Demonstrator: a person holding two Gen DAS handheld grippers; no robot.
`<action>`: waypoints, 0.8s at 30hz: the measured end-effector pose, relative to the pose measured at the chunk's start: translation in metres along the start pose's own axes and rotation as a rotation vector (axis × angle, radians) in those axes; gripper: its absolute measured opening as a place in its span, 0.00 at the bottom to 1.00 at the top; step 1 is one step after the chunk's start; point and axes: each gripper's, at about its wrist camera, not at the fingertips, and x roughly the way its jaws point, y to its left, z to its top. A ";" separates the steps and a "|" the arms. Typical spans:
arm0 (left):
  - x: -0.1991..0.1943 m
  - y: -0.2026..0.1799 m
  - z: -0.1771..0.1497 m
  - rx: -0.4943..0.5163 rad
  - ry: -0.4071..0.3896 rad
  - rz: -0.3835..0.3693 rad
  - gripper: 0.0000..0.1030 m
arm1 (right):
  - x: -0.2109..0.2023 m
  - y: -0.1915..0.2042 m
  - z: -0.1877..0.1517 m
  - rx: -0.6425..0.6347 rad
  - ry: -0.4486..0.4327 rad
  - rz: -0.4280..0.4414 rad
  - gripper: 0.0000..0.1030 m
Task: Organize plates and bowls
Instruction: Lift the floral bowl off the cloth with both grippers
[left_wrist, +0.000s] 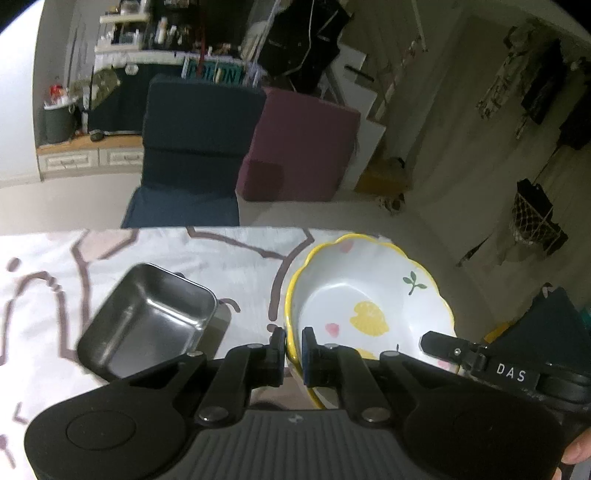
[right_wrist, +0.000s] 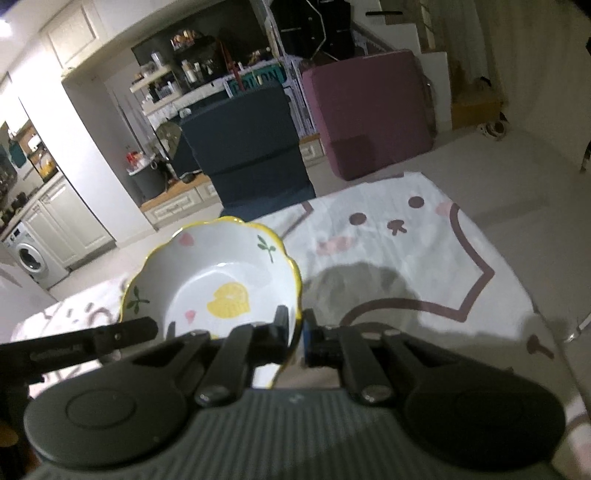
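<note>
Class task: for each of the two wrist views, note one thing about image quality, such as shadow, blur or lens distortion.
Left wrist view: fisheye bends the room, dark corners, the steel tray shows soft glare. Right wrist view: a grey shadow falls on the cloth beside the bowl, and the background is motion-blurred.

Cartoon-print cloth (left_wrist: 229, 247), steel tray (left_wrist: 147, 317) on it
</note>
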 end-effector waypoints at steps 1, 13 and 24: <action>-0.012 -0.002 -0.002 0.002 -0.012 0.005 0.09 | -0.007 0.004 -0.001 0.001 -0.006 0.005 0.08; -0.108 0.009 -0.049 -0.026 -0.057 0.034 0.09 | -0.084 0.048 -0.038 -0.056 -0.039 0.046 0.08; -0.163 0.030 -0.115 -0.067 -0.048 0.057 0.09 | -0.116 0.075 -0.091 -0.091 0.003 0.063 0.08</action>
